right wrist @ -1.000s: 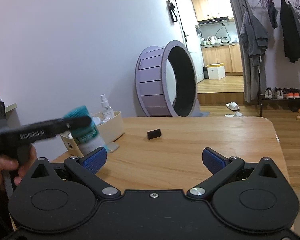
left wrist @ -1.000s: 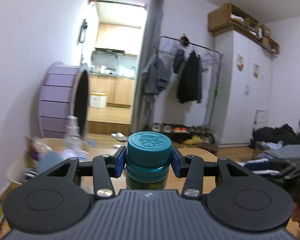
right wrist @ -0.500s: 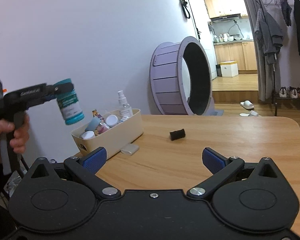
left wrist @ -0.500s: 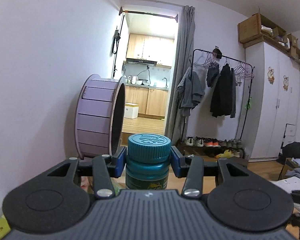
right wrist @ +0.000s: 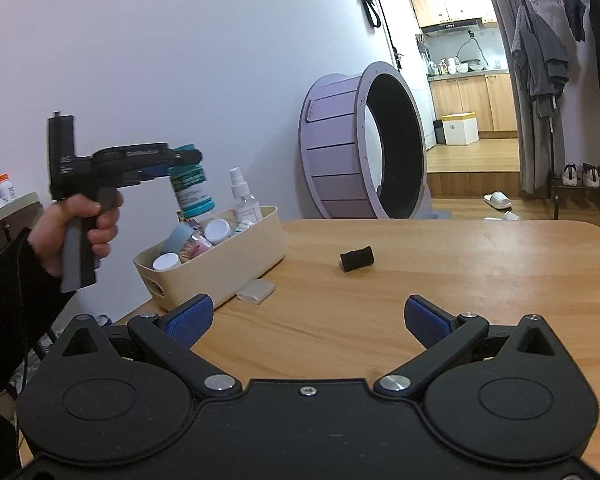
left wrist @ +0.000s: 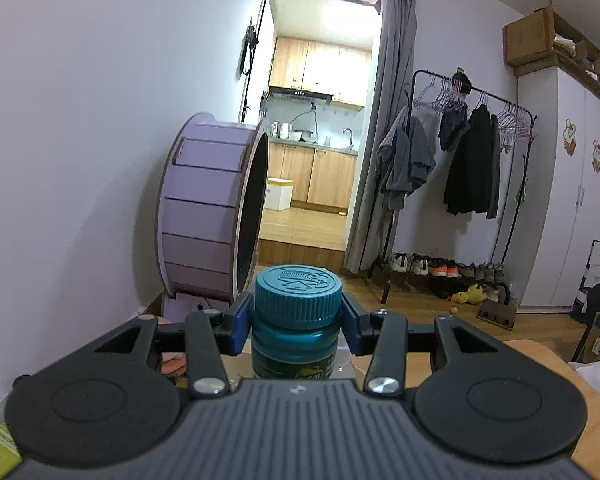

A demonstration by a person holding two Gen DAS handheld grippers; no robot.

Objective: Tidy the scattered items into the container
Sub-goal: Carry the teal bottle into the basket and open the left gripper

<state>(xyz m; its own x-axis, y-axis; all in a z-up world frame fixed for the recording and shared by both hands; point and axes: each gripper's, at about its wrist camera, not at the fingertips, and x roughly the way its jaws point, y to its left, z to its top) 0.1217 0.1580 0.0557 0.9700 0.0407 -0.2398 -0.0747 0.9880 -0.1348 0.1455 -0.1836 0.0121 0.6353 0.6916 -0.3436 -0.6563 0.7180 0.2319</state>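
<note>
My left gripper [left wrist: 298, 322] is shut on the cap of a teal bottle [left wrist: 295, 338]. In the right wrist view the left gripper [right wrist: 180, 160] holds the teal bottle [right wrist: 192, 192] upright just above the cream container [right wrist: 228, 268], which holds several bottles and a spray bottle [right wrist: 244, 196]. My right gripper [right wrist: 306, 320] is open and empty above the wooden table [right wrist: 460, 280]. A small black item [right wrist: 357, 258] and a flat white case [right wrist: 256, 291] lie on the table beside the container.
A large purple wheel [right wrist: 360, 144] stands on the floor behind the table, by the white wall. A clothes rack [left wrist: 472, 160] and shoes stand at the right. A doorway leads to a kitchen.
My left gripper has carried the teal bottle from low over the table's near left up and over the container. The right gripper has stayed open and shifted slightly.
</note>
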